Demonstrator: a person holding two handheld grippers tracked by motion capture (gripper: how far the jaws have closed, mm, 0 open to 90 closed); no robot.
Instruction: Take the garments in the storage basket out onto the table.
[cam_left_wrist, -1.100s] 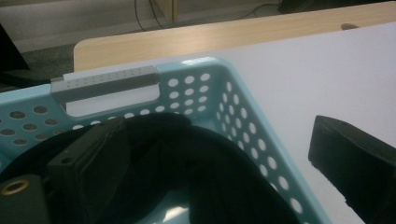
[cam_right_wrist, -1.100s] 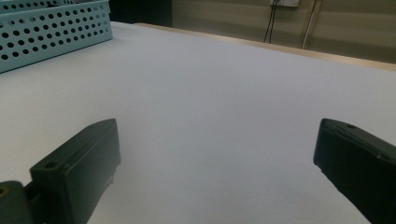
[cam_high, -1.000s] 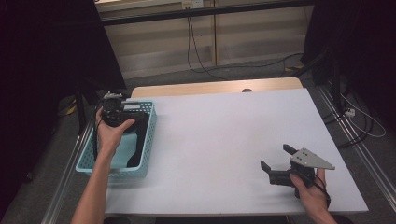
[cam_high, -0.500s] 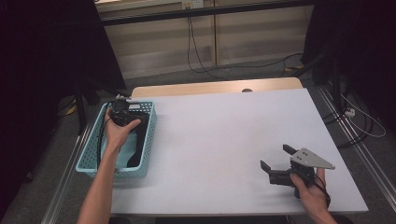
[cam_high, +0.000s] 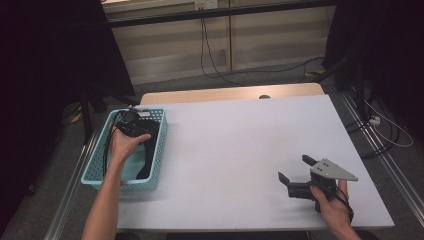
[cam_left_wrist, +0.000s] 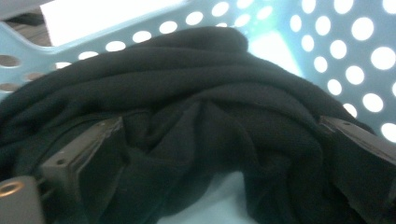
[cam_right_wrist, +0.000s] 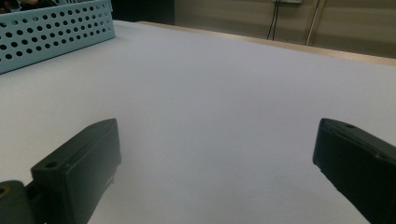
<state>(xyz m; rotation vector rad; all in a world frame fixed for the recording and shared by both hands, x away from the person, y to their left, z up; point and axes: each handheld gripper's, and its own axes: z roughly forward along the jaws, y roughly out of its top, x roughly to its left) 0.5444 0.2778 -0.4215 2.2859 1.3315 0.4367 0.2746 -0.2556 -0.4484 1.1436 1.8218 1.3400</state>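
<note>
- One light blue perforated basket (cam_high: 100, 165)
- One black cloth (cam_left_wrist: 187, 116) in it
- Two hand-held grippers: left (cam_high: 131, 119), right (cam_high: 297, 172)
- One white table (cam_high: 240, 145)

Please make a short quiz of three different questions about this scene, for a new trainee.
1. True or false: the left tongs are inside the blue basket, open around the black cloth.
2. The right tongs are: A) shut on cloth, B) open over the bare white table, C) inside the basket.
3. Fill in: the basket stands at the table's ____ edge in the high view.

Key: 1 true; 2 B; 3 left.
</note>
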